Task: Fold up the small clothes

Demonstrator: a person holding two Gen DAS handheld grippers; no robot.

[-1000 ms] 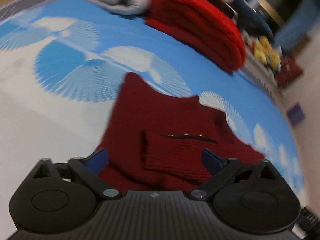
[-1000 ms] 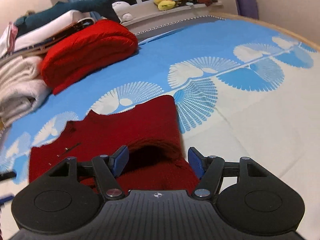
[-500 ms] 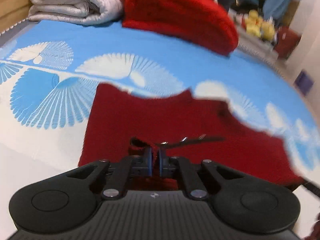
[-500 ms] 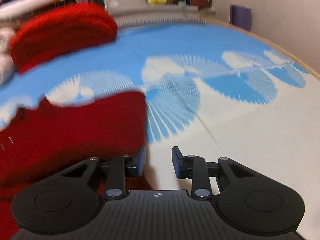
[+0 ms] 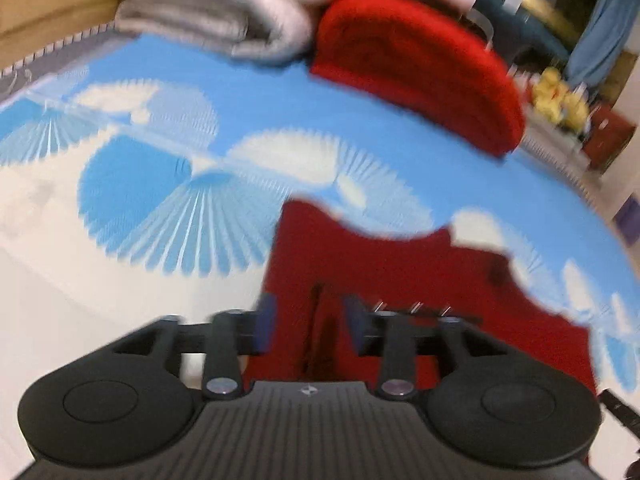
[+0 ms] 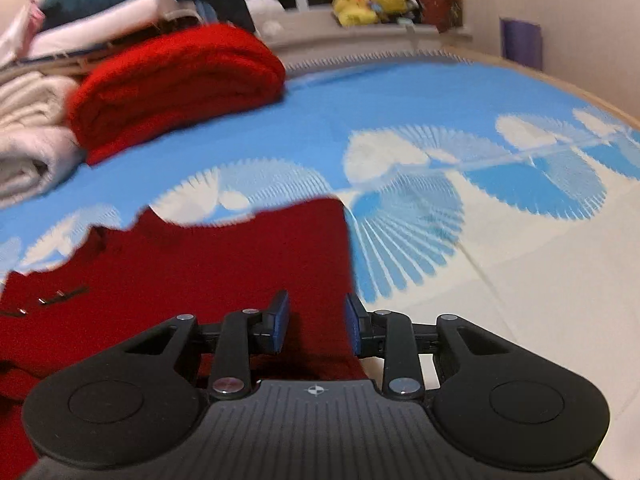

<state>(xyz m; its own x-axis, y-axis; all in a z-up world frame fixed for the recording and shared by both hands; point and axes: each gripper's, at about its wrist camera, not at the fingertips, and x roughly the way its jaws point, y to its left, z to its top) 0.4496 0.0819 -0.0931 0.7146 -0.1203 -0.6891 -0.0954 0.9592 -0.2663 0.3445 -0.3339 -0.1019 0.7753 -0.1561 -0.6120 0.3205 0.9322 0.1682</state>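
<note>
A small dark red knit garment (image 5: 400,272) lies flat on the blue and white bedspread (image 5: 160,184). It also shows in the right wrist view (image 6: 208,264). My left gripper (image 5: 310,328) is open, low over the garment's near left part, with a fold of cloth between its blue pads. My right gripper (image 6: 316,322) is open over the garment's near right edge, and holds nothing. A row of small snaps (image 5: 416,307) shows on the garment.
A folded bright red sweater (image 6: 172,84) and folded white blankets (image 6: 28,140) lie at the back of the bed. Grey folded blankets (image 5: 224,12) lie beside the red sweater (image 5: 420,68). Yellow plush toys (image 6: 368,0) sit on a ledge behind.
My left gripper was shut on the garment half a second ago and has opened. My right gripper has opened a little wider and moved left over the garment's right edge.
</note>
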